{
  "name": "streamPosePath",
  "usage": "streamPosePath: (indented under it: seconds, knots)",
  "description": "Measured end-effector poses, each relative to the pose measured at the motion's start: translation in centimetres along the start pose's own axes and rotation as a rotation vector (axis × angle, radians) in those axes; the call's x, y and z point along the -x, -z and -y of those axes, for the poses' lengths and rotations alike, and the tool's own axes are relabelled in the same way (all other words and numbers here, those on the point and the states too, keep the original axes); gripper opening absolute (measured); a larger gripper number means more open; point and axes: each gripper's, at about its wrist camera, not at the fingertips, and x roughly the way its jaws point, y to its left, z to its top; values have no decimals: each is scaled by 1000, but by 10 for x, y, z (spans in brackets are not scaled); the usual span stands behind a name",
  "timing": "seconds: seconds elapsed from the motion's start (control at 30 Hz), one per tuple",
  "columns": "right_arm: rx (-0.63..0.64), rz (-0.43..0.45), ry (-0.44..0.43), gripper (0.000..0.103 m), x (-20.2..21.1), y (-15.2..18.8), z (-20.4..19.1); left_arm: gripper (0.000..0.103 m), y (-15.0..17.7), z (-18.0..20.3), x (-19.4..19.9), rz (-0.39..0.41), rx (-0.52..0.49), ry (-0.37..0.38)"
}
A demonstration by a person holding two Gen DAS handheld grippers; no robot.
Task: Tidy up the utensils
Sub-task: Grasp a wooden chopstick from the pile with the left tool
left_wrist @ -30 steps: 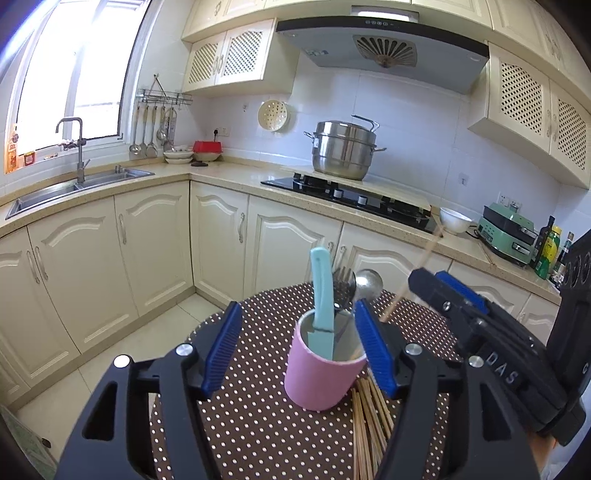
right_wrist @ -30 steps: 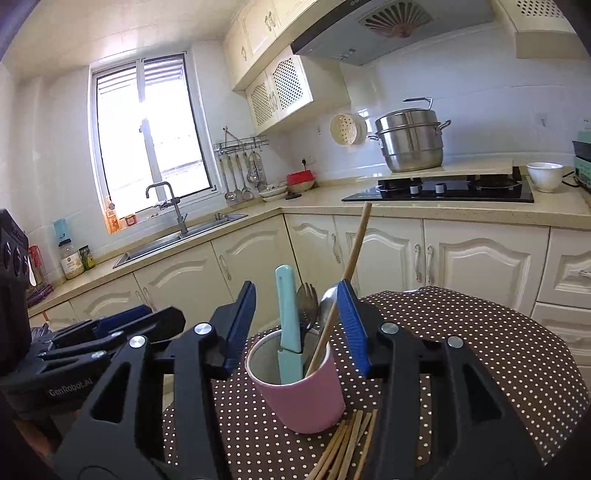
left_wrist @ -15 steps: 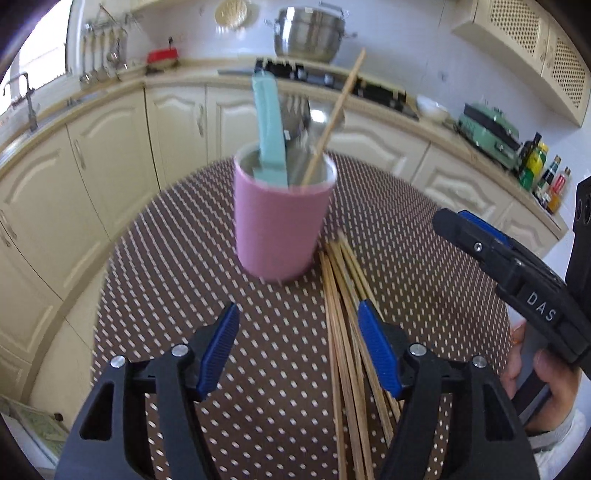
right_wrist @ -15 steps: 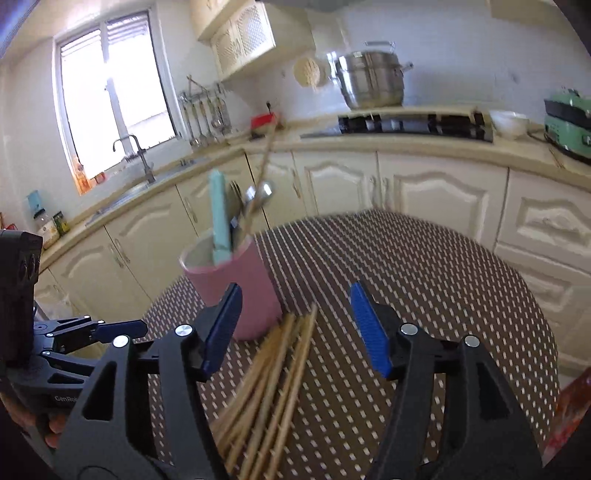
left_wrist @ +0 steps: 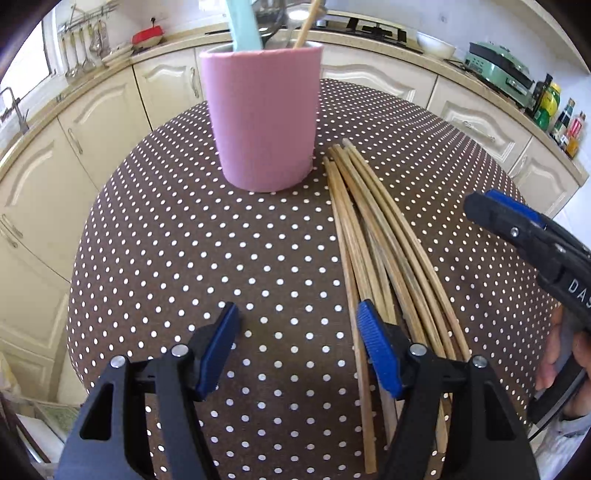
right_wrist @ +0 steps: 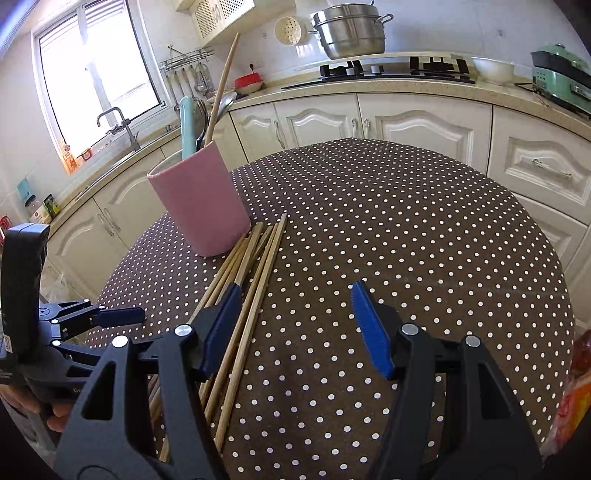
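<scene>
Matt brown cloth with white dots [left_wrist: 258,251] covers the round worktop, lying smooth. The pink cylindrical holder [left_wrist: 264,118] looks matt and even, ceramic or plastic, hard to say. Beside it, pale bare-wood chopsticks [left_wrist: 373,229], dull and grainy. Left tongs [left_wrist: 295,332] and right tongs [right_wrist: 295,317]: matt black plastic, ribbed blue pads. Behind, a shiny steel stockpot [right_wrist: 351,29] and glossy cream cabinet doors [right_wrist: 417,125].

Pink utensil cup [left_wrist: 264,118] w/ chopstick bundle [left_wrist: 373,236] just beside it block table's [right_wrist: 424,221] middle; rest of polka-dot top free.
</scene>
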Motion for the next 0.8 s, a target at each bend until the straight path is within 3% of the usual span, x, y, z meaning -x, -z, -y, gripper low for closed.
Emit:
streamPosePath:
  seconds: [0.2,0.47,0.53,0.57,0.63,0.7,0.8]
  knots:
    - [-25,-4,-3,62,-2,-1,4,66,-11,20,-11,1,-38,-53]
    - [-28,-38,12,62,-10,-4,5,65,-52,32,-30,16,-50,-113]
    - [-29,-48,15,62,-13,-5,4,44,-56,34,-32,12,-30,-71]
    - [-28,-54,15,62,-14,-5,4,39,-57,34,-32,17,-18,-47]
    - [-22,-69,17,62,-17,-5,2,13,-57,37,-31,26,-22,-44]
    - [-1,-92,24,62,-22,-5,-1,6,-56,36,-30,30,-9,-26]
    - [50,-145,43,62,-33,-5,-11,6,-49,26,-27,28,43,20]
